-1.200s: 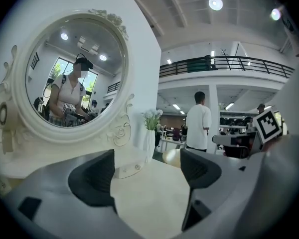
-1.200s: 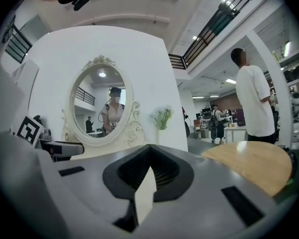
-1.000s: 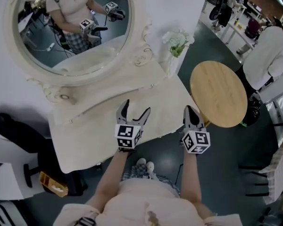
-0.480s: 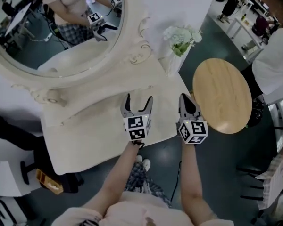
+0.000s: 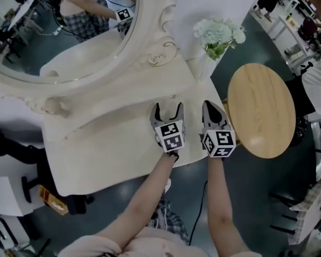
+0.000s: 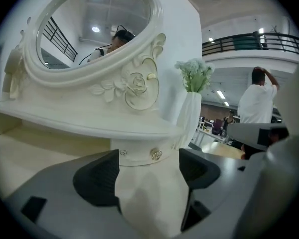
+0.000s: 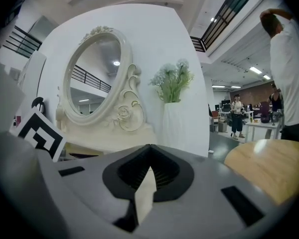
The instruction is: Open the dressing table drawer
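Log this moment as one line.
left gripper open, aimed at drawer knob, not touching | right gripper shut, empty

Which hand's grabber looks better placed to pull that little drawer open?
Likely left. The left gripper has its fingers apart, with the drawer and its knob straight ahead between them. The right gripper is shut, off toward the vase.

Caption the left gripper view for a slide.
Left claw open, facing the small drawer and its knob under the oval mirror; flower vase to the right.
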A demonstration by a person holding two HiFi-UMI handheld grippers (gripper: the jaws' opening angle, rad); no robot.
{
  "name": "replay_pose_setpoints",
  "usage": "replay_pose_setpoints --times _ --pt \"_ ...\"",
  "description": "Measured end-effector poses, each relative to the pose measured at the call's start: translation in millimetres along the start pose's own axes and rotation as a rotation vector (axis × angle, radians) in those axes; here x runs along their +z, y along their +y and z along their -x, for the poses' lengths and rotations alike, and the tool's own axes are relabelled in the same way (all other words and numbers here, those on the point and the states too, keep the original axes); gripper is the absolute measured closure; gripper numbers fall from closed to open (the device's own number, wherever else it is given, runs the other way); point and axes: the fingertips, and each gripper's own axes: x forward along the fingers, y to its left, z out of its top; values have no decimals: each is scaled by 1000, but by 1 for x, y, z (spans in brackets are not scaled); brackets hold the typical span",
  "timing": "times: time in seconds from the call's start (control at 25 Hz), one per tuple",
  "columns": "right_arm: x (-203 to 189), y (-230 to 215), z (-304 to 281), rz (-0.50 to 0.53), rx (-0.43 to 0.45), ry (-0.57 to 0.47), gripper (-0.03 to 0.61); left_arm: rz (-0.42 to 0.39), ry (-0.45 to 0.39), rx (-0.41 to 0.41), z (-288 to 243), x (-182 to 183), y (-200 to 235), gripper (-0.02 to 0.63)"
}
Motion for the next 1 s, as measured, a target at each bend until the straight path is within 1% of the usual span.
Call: replay_pose_setpoints --times 0.16,0.24,0.28,0.36,0.52,0.64,0.84,1.0 --pt "-8 -7 -3 -11 -5 4 561 -15 27 39 -18 -6 -5 232" --pt "-10 -9 -2 -12 -6 8 562 -36 37 55 -24 -8 -8 301" --pt "-11 -10 -2 -12 -6 9 563 -48 39 59 -27 -9 -10 313" --pt "-11 -12 -1 -12 -5 11 561 -57 44 62 -32 -9 -12 318" --pt "-11 -13 -2 -9 0 16 562 -45 67 73 -43 -13 -15 333" --pt "-11 -14 -3 -9 4 20 563 -47 85 91 -49 -14 -17 390" --pt "-12 -15 -4 -15 8 24 562 -48 108 108 -54 -13 -18 440" --pt "-13 -15 -4 -18 9 28 563 -42 108 130 -54 -14 -14 488"
